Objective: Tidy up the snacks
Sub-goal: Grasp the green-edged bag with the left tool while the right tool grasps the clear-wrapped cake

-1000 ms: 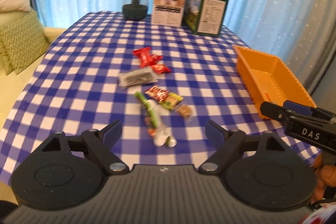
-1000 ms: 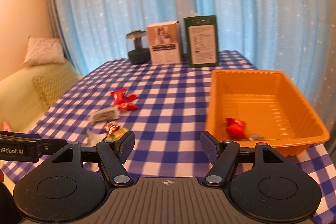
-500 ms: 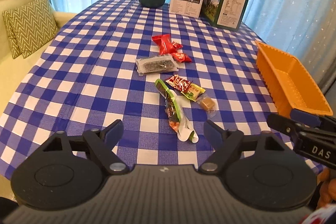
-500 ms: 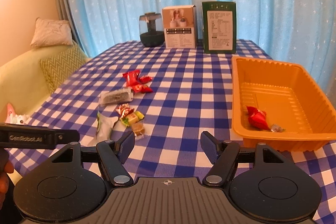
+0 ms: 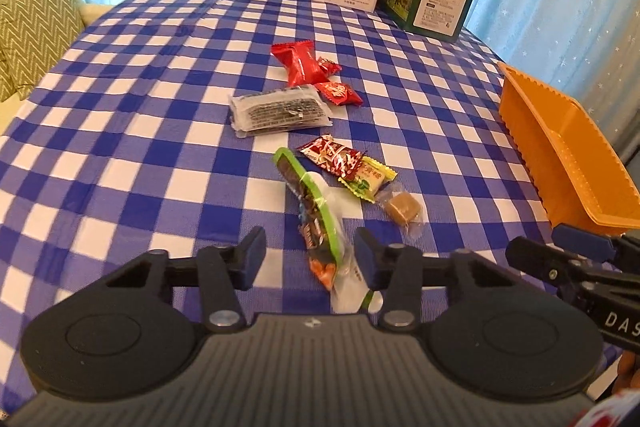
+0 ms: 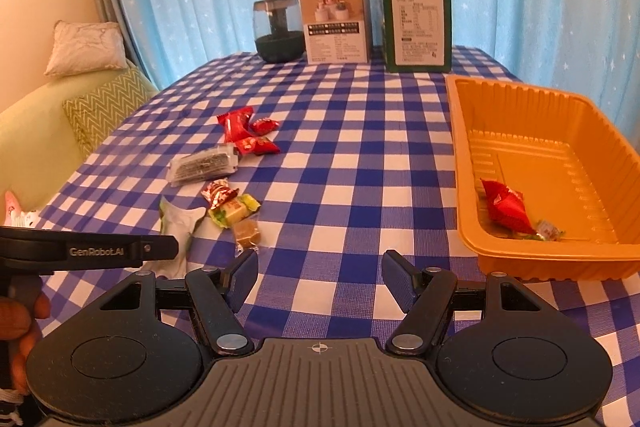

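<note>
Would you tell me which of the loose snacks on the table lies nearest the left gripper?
The long green-edged packet: its near end lies between the open left gripper fingers, while the caramel candy and the other wrappers sit farther up the cloth.

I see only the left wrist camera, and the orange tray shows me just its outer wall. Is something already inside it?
Observer: Yes. In the right wrist view, a red candy lies in the orange tray, near its front wall.
Operator: Is it the only thing in there?
Observer: No. A small clear-wrapped sweet lies just beside it.
Operator: And the right claw, does it hold anything?
Observer: The right claw is open and empty, over the checked cloth to the left of the tray.
</note>
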`<state>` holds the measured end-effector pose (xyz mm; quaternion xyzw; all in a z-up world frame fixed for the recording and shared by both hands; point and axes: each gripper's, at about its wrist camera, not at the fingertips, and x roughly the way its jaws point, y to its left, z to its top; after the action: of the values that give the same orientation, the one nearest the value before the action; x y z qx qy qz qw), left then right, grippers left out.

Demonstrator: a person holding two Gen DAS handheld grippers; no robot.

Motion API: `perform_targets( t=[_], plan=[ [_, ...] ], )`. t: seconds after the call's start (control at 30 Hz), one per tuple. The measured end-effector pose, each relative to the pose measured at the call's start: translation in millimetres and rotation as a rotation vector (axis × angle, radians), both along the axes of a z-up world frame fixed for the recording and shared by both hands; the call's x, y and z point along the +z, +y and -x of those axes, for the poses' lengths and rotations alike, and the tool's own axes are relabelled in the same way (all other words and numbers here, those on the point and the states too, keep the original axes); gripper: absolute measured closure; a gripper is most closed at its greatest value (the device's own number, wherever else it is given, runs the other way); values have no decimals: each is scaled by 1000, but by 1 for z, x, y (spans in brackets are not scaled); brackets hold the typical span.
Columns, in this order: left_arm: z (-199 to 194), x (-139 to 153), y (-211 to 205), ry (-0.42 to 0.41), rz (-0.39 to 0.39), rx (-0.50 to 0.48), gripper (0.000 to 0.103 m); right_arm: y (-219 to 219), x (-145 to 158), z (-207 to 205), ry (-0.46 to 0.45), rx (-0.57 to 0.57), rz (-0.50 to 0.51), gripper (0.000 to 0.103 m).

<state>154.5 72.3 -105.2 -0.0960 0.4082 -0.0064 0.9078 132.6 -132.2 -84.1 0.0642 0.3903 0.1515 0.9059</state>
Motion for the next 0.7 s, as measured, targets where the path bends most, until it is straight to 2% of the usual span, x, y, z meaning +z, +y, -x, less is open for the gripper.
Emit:
perform_targets(
  t=[0.17, 0.23, 0.5, 0.63, 0.67, 0.7],
  plan=[
    [-12, -9, -4, 9, 5, -29, 73, 0, -4, -7, 11, -12, -5, 34],
    [-14, -10, -8, 7, -26, -41, 78, 1, -5, -10, 15, -16, -7, 34],
    [-10, -7, -7, 4, -99, -67, 83, 19, -7, -17, 4, 23, 5, 34],
    [-2, -1, 7, -3, -102, -46, 83, 35, -9, -21, -19, 79, 20, 35],
    [-1, 0, 10, -4, -100, -38, 83, 40, -11, -22, -22, 97, 24, 35],
    [0, 2, 13, -6, -99, -31, 83, 44, -12, -25, -23, 115, 28, 41]
  ],
)
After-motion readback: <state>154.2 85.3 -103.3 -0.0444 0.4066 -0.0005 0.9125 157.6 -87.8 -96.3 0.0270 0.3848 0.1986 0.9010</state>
